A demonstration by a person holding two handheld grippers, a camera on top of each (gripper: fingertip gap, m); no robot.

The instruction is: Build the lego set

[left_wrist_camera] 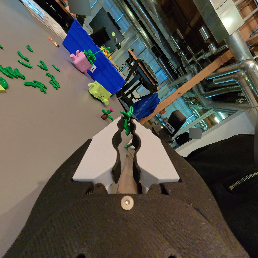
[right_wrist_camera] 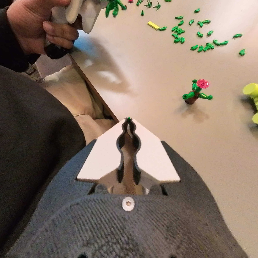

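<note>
Green leafy stem assembly (left_wrist_camera: 127, 122): pinched between the tips of the left tool (left_wrist_camera: 126, 121), jaws closed on it, leaves projecting past the tips; held off the bench beyond its near edge, judged so that a further piece can be pressed on.

Small green piece (right_wrist_camera: 129, 118): only a sliver shows at the tips of the right tool (right_wrist_camera: 128, 121), jaws closed on it; held over the near edge of the bench (right_wrist_camera: 153, 83), probably the part to be joined to the stem.

Hand (right_wrist_camera: 34, 26): grips the left tool's handle.

Small brown-potted plant with pink flower (right_wrist_camera: 196, 92): stands near the near edge, apparently finished and set aside.

Lime-green pot figure (left_wrist_camera: 99, 92) and pink pot figure (left_wrist_camera: 82, 62) with a sprig planted in it: farther in, beside a blue bin (left_wrist_camera: 97, 62).

Loose green curved pieces (right_wrist_camera: 202, 36): scattered mid-bench as stock; one yellow plate (right_wrist_camera: 153, 25) among them.

Writing: white stickers on the bin and on the right tool's body; wording not recorded.
</note>
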